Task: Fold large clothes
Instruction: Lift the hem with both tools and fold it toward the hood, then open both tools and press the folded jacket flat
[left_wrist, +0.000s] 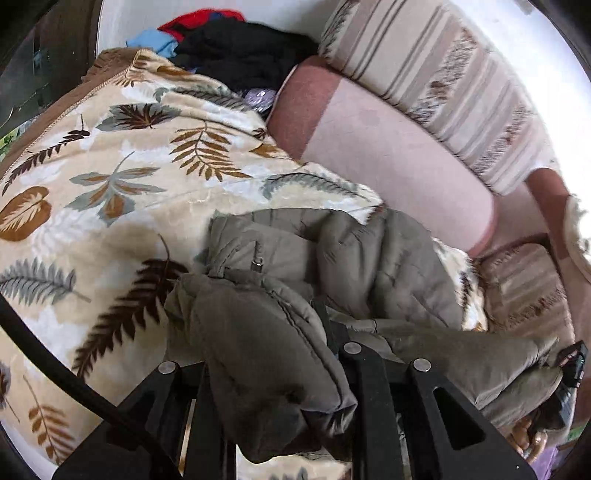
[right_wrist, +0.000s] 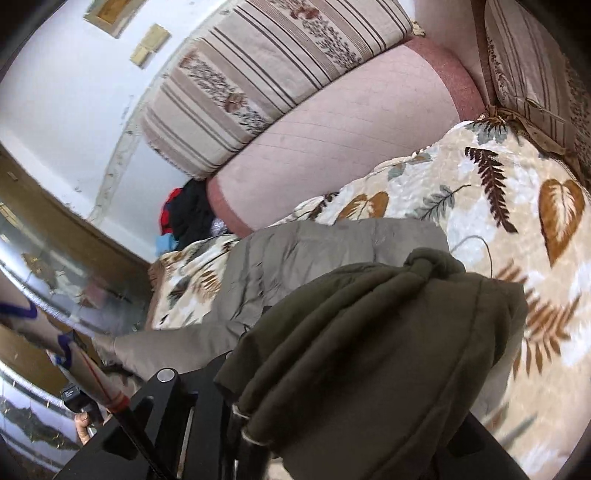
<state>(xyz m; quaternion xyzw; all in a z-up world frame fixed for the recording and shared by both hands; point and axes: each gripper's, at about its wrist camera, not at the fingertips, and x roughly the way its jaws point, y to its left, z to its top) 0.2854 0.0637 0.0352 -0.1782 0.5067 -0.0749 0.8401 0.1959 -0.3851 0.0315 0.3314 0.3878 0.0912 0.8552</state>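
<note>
An olive-grey padded jacket (left_wrist: 332, 266) lies bunched on a leaf-print blanket (left_wrist: 110, 184) over a sofa. My left gripper (left_wrist: 280, 373) is shut on a fold of the jacket, which drapes over its fingers. In the right wrist view the jacket (right_wrist: 314, 258) lies on the blanket (right_wrist: 517, 206), and my right gripper (right_wrist: 325, 413) is shut on a darker olive bunch of it (right_wrist: 388, 350) that hides the fingertips. The other gripper's handle and hand show at the lower left (right_wrist: 79, 406).
A pink bolster (left_wrist: 388, 155) and striped cushions (left_wrist: 443, 74) line the sofa back. A pile of black, red and blue clothes (left_wrist: 229, 40) sits at the far end. A striped cushion (right_wrist: 535, 74) stands at the right. A glass-fronted cabinet (right_wrist: 55, 277) is at the left.
</note>
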